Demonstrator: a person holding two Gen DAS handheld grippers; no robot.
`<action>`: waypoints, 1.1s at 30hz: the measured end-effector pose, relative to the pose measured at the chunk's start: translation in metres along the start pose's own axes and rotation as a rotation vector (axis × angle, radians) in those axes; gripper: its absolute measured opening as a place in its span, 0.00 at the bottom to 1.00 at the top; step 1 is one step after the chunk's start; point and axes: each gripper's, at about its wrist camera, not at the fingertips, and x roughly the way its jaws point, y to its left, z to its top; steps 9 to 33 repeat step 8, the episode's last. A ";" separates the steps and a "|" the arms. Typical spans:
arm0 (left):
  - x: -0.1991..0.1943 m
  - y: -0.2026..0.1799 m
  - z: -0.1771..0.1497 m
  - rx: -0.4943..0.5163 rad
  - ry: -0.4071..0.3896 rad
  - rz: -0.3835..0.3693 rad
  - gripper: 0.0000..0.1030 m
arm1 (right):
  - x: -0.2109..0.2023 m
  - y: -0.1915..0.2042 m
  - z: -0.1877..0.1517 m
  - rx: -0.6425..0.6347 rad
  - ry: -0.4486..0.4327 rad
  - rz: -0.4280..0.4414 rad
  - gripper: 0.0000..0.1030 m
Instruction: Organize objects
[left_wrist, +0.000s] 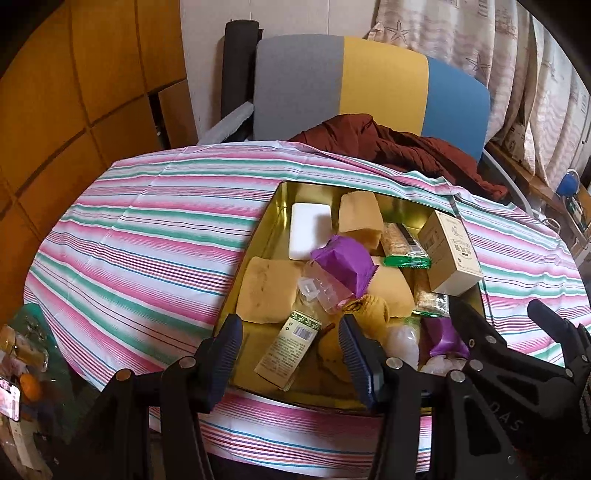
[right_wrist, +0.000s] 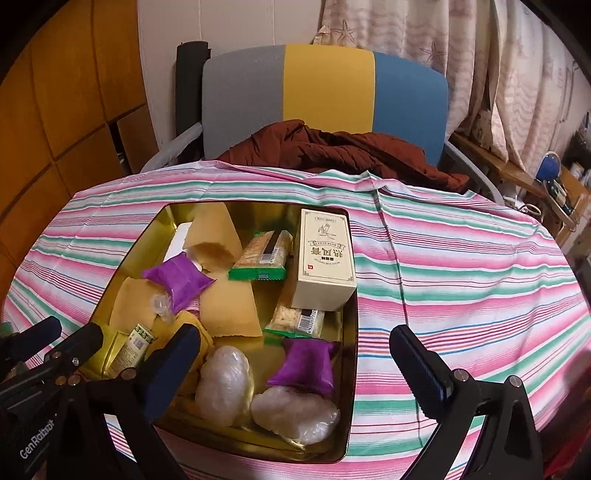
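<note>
Both the left gripper (left_wrist: 291, 356) and the right gripper (right_wrist: 295, 373) hover with jaws spread and empty over the near edge of the gold tin tray (right_wrist: 351, 387), which rests on the striped tablecloth (right_wrist: 461, 280) holding a cream box (right_wrist: 325, 266), purple packets (right_wrist: 303, 365), green-edged cracker packs (right_wrist: 260, 256) and tan sponges (right_wrist: 229, 306).

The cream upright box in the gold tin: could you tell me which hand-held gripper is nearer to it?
Right, probably. The right hand-held gripper hangs open over the tin's near end, the cream box just beyond it. The left hand-held gripper, also open, sits at the tin's opposite near corner.
</note>
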 end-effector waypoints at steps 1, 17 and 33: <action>0.000 -0.001 0.000 0.002 -0.001 0.001 0.53 | 0.000 0.000 0.000 -0.001 -0.002 -0.002 1.00; 0.000 -0.003 -0.001 0.017 -0.025 0.034 0.53 | 0.005 -0.003 -0.001 0.010 0.011 0.000 1.00; 0.000 -0.003 -0.001 0.017 -0.025 0.034 0.53 | 0.005 -0.003 -0.001 0.010 0.011 0.000 1.00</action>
